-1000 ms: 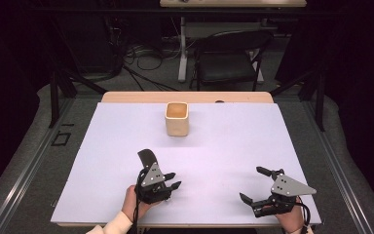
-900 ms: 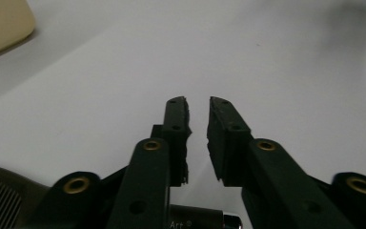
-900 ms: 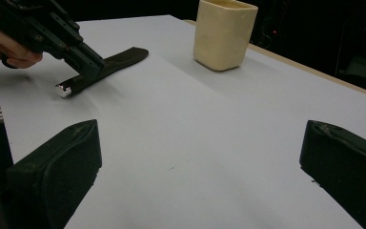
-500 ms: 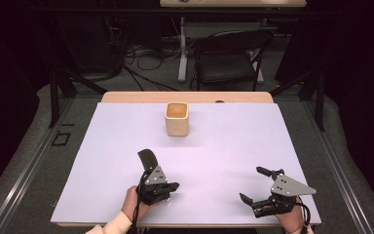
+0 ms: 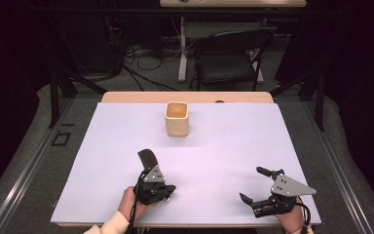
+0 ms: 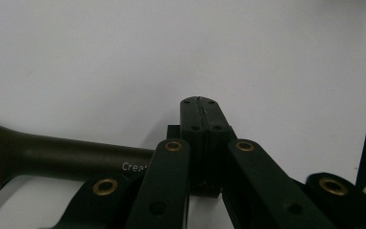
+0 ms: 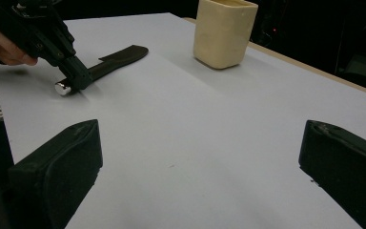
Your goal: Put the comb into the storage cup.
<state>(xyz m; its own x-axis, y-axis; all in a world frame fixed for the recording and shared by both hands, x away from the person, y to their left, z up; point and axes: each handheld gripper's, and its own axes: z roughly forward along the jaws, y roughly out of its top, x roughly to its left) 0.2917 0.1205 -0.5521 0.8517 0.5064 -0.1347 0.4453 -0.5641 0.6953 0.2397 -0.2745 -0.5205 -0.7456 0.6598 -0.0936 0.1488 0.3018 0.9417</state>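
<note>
A black spatula lies on the white table, its blade towards a cream cup and a silver cap at its handle end. My left gripper is shut over the handle near that cap. In the left gripper view its pads meet with no gap, and the handle runs in from the left and passes under them. Whether they touch it I cannot tell. My right gripper rests open at the front right, with bare table between its jaws. That view has the cup and the left gripper ahead.
A wooden strip borders the table's far edge. Beyond it stand a black chair, cables and a stand on the dark floor. Metal rails run along both sides of the table.
The left gripper's jaws have closed together over the spatula handle. Both hands, the cup and the spatula have stayed where they were.
</note>
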